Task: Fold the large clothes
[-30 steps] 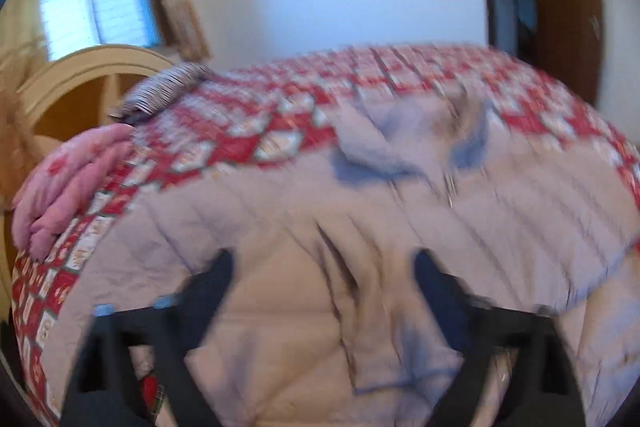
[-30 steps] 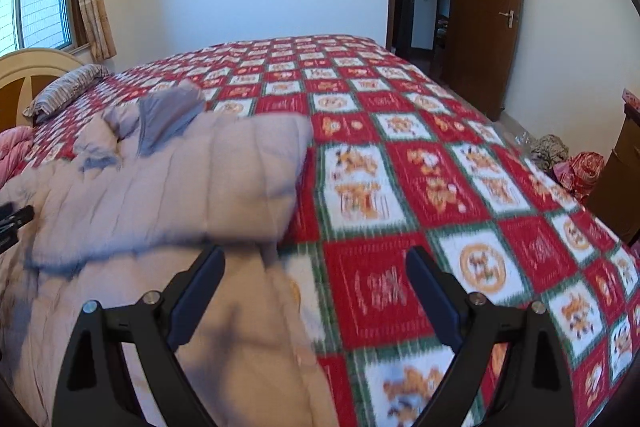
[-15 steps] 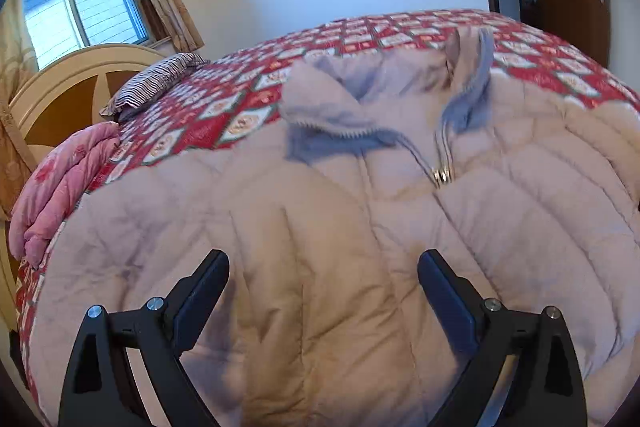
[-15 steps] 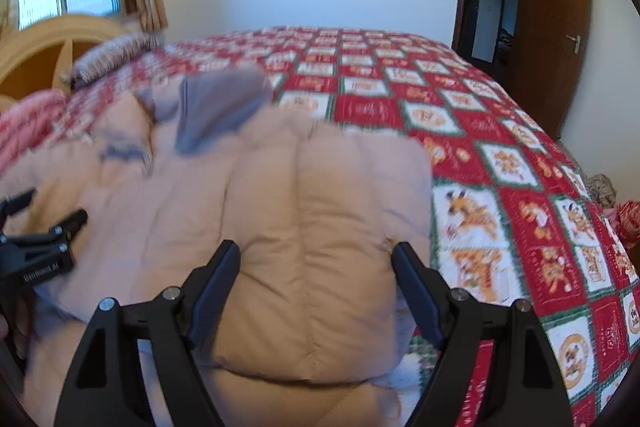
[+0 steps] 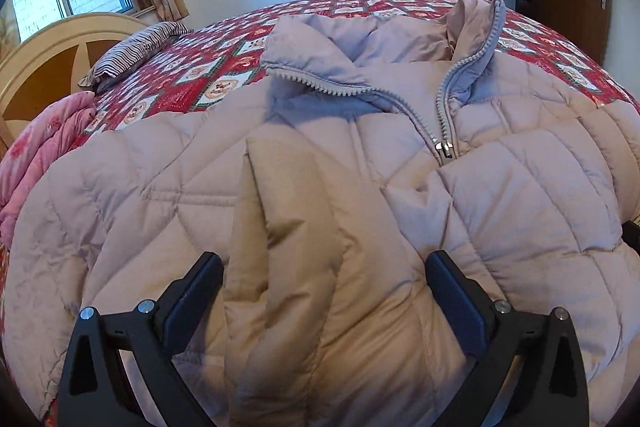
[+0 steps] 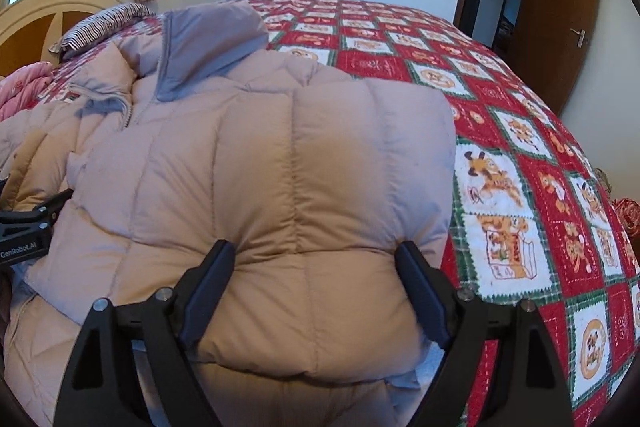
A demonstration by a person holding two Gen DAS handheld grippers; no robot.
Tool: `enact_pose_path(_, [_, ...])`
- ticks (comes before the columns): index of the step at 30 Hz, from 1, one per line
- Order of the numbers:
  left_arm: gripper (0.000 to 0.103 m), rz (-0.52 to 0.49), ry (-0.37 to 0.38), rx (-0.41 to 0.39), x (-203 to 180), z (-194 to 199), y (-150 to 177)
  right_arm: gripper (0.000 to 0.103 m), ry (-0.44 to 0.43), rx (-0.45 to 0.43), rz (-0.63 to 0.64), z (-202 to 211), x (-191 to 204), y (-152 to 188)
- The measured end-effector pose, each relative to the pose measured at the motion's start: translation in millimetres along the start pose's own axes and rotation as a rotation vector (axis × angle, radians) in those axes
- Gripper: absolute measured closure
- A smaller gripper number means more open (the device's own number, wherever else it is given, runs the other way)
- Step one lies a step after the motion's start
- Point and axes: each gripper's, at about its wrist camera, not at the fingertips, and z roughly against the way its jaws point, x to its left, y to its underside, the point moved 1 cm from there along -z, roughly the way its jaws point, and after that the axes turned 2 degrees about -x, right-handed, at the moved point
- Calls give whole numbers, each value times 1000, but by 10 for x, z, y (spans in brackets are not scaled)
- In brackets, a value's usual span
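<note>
A pale pink quilted puffer jacket (image 5: 360, 163) lies front-up on the bed, zipped, with its grey-lined collar (image 5: 320, 47) at the far end. My left gripper (image 5: 324, 287) is open, its fingers wide apart over a sleeve folded across the jacket's left front. My right gripper (image 6: 316, 275) is open, its fingers straddling the puffy folded-over right side of the jacket (image 6: 296, 163). The left gripper's body (image 6: 28, 227) shows at the left edge of the right wrist view.
The bed has a red patchwork quilt (image 6: 520, 155) and a wooden headboard (image 5: 44, 59). A striped pillow (image 5: 132, 51) and a pink folded blanket (image 5: 36, 155) lie at the left. A brown door (image 6: 560, 11) stands at the far right.
Both grippers have moved in over the jacket. The right side of the jacket now lies folded over the body, and a sleeve lies across the left front.
</note>
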Motion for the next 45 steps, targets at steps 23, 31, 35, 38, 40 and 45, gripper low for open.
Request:
enact_pose_path(23, [1,12,13,2,18,-7,11,13,37,22,11,-72,22,-10])
enact_pose_path(31, [1,17,31,9,25,10,-14,11,50,29,13,-89,13,-18])
enact_pose_path(35, [1,8,44,-10,254,335,-81,9,54,23,14,4,3,-44])
enact_pose_path(38, [1,2,64,-107,628,782,-83,8,67,-24,11,265,8,-7])
enact_pose_path(40, [1,-16,24,-148,890,962,-24,7,56,-35,4,448,26,60])
enact_pose_path(45, [1,31,-200,-121,1964,1066,441,5,35,-30,3,750,135,286])
